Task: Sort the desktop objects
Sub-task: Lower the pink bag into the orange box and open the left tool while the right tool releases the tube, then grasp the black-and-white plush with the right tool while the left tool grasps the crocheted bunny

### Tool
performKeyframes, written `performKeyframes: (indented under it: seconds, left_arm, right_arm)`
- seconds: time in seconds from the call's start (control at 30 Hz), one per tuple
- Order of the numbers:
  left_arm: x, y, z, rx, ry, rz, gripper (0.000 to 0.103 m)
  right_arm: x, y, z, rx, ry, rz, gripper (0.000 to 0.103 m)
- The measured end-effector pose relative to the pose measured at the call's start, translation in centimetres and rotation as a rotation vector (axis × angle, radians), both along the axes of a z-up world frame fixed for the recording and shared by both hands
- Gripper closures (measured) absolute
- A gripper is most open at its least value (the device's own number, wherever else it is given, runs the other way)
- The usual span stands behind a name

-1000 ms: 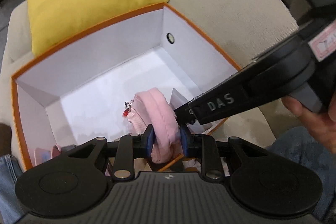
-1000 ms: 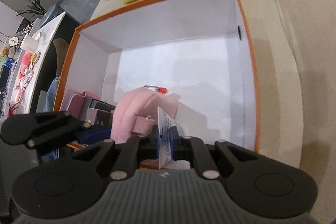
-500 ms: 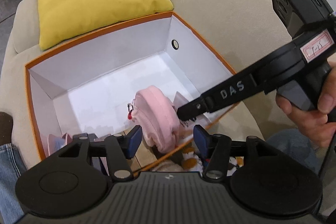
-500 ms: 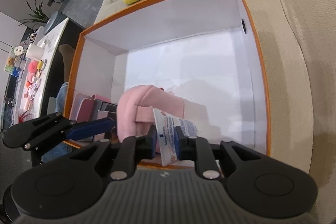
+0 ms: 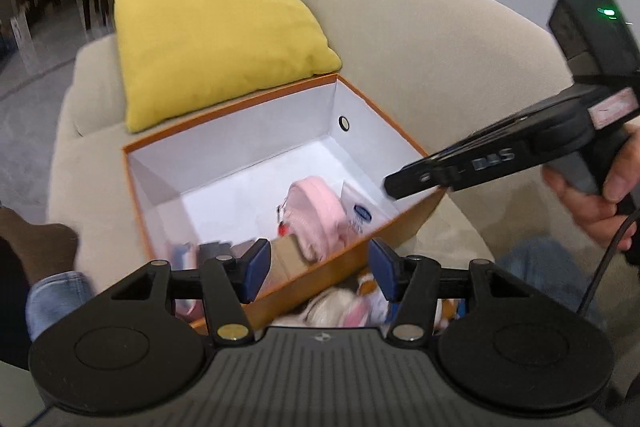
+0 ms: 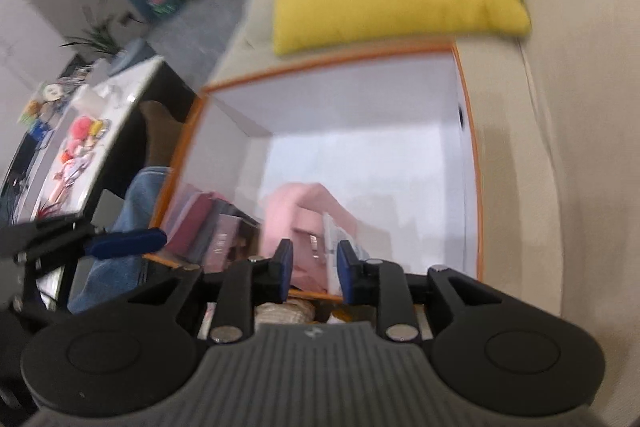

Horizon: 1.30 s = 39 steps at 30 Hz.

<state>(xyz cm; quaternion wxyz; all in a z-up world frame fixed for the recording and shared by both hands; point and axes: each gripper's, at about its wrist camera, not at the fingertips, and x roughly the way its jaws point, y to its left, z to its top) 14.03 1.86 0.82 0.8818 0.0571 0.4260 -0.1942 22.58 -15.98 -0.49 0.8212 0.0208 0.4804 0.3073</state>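
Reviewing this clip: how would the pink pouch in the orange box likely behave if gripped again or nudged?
The pink pouch looks padded and fabric-soft, so it would probably squash between tongs rather than resist. Slumped on the orange box floor beside the white tube, it seems unlikely to roll. Its small zipper charm would probably dangle when lifted.

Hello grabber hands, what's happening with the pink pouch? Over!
Left gripper open, empty. Right gripper open, empty. Pink pouch and white tube lie in the orange box. Nothing in the way.
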Motion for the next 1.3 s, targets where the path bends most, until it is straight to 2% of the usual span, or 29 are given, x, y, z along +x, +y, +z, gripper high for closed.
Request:
performKeyframes:
  seconds: [0.1, 0.23, 0.37, 0.47, 0.57, 0.7, 0.77, 0.83, 0.87, 0.97, 1.03, 1.1, 1.17, 1.3]
  left_arm:
    - [-2.4, 0.4, -0.1, 0.061, -0.002, -0.006, 0.040]
    - [-5.1, 0.7, -2.1, 0.140, 0.052, -0.015, 0.040]
    - [-7.8, 1.4, -4.5, 0.175, 0.122, -0.006, 0.040]
    - [-9.8, 2.3, -6.1, 0.183, 0.185, 0.041, 0.040]
    - [-12.1, 3.0, -7.6, 0.180, 0.250, 0.063, 0.040]
    - [-14.1, 3.3, -9.3, 0.198, 0.314, 0.101, 0.041]
    - [-14.6, 3.6, -9.8, 0.207, 0.321, 0.125, 0.042]
    - [-15.0, 4.0, -9.7, 0.211, 0.312, 0.149, 0.042]
    - [-15.2, 4.3, -9.6, 0.199, 0.308, 0.156, 0.042]
    - [-15.6, 4.7, -9.2, 0.183, 0.291, 0.162, 0.042]
    - [-15.9, 4.8, -9.0, 0.177, 0.281, 0.162, 0.042]
    - [-16.0, 4.8, -9.0, 0.173, 0.274, 0.162, 0.042]
    - [-16.1, 4.7, -8.9, 0.167, 0.267, 0.162, 0.042]
    - [-15.7, 4.7, -8.6, 0.169, 0.244, 0.154, 0.042]
  right_arm:
    - [-3.5, -0.5, 0.9, 0.007, -0.069, 0.041, 0.077]
    - [-7.5, -0.3, -0.4, -0.017, -0.096, 0.107, 0.077]
    - [-10.6, 1.0, -3.9, -0.025, -0.026, 0.174, 0.076]
    - [-13.0, 2.7, -6.9, -0.031, 0.068, 0.246, 0.068]
    - [-15.6, 4.6, -9.6, -0.045, 0.157, 0.323, 0.067]
    - [-18.5, 7.0, -11.7, -0.079, 0.204, 0.425, 0.059]
    - [-19.6, 7.9, -12.3, -0.103, 0.210, 0.457, 0.058]
    - [-20.1, 8.6, -12.9, -0.122, 0.204, 0.473, 0.051]
    - [-20.4, 8.9, -13.1, -0.122, 0.203, 0.483, 0.044]
    - [-21.0, 10.3, -13.7, -0.152, 0.195, 0.523, 0.043]
    - [-21.6, 10.9, -14.3, -0.181, 0.164, 0.536, 0.038]
    - [-22.1, 11.4, -14.8, -0.213, 0.130, 0.538, 0.039]
    - [-22.0, 11.7, -15.3, -0.230, 0.121, 0.517, 0.045]
    - [-21.3, 11.1, -14.9, -0.199, 0.136, 0.474, 0.054]
